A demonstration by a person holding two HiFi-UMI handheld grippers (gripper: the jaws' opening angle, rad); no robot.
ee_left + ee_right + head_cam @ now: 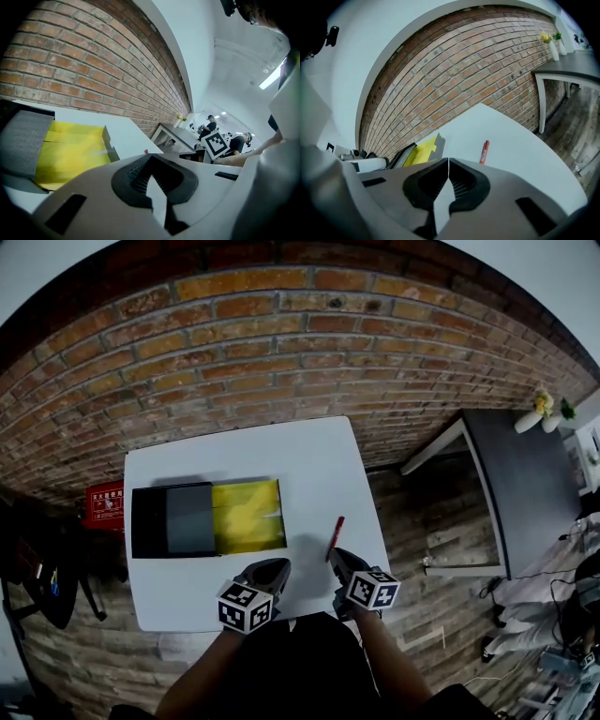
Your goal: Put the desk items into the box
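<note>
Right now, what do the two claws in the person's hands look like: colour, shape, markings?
The left claw and the right claw look alike: a smooth grey shell tapering to the tip, with black ribbed pads inside. Each carries a white cube with black square markers. No cables show. The person wears dark clothing, with no sleeves on the forearms.

The white bench (309, 456) carries a red pen (335, 537) and a box (246, 515) that is bright yellow on one half, black and grey on the other. Behind it is a wall (281, 343) of red-brown brick with pale joints. The left claw (277, 568) and right claw (337, 559) are pale grey with black pads (461, 186), and their cubes (246, 606) are patterned in black and white squares.
</note>
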